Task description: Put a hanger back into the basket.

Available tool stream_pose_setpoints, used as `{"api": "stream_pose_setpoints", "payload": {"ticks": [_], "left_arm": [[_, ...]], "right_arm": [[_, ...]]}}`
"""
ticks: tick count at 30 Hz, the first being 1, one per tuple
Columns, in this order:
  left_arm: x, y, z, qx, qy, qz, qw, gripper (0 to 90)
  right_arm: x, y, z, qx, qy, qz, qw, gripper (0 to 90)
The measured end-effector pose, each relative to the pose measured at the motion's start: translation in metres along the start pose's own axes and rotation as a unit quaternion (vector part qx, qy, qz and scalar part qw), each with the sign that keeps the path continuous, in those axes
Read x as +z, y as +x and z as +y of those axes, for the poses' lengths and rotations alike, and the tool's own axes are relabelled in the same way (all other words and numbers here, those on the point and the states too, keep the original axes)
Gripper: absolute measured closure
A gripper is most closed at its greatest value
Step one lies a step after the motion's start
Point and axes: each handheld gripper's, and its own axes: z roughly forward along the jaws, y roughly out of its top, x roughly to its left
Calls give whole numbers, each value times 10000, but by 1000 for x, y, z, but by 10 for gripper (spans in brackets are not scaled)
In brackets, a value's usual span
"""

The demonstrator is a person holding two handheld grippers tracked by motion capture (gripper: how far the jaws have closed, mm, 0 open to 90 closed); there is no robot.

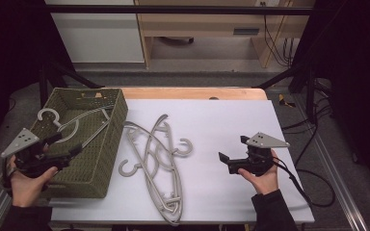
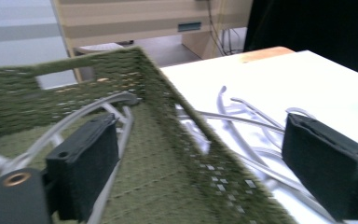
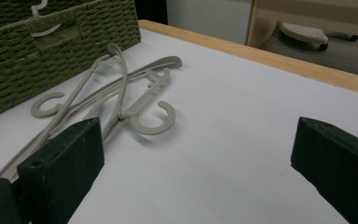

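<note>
1. A pale grey plastic hanger, thin-barred with a round hook, lies inside the green woven basket at the worktop's left side; no writing can be read on it.
2. The left gripper sits over the basket's near end, its jaws spread wide with nothing pinched. The left gripper view shows the basket's right wall running between the two black pads, one pad inside over the hanger, one outside.
3. The basket is coarse woven fibre, rectangular, with a slot handle in its far wall.
4. Just right of it, a tangled pile of hangers lies on the white worktop; how many is hard to tell.
5. The right gripper is held to the right, well apart from the pile, jaws spread and empty; its view shows ribbed black pads.
</note>
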Motion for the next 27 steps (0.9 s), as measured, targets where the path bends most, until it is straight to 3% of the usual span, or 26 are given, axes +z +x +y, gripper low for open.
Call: {"api": "stream_pose_setpoints", "payload": {"ticks": [4, 5, 15, 19, 27], "left_arm": [[4, -14, -2, 154, 4, -168, 9997, 76], [7, -24, -3, 286, -9, -284, 9992, 75], [11, -46, 2, 500, -7, -509, 9974, 67], [15, -51, 2, 588, 25, -539, 9968, 65], [23, -53, -2, 577, 148, -510, 9969, 65]], "right_arm": [[5, 5, 0, 6, 25, 51, 10000, 29], [8, 8, 0, -41, 50, 107, 9999, 29], [26, 27, 0, -112, 271, 262, 9992, 26], [35, 34, 0, -145, 385, 323, 9986, 26], [49, 51, 2, -271, 581, 518, 9966, 52]]}}
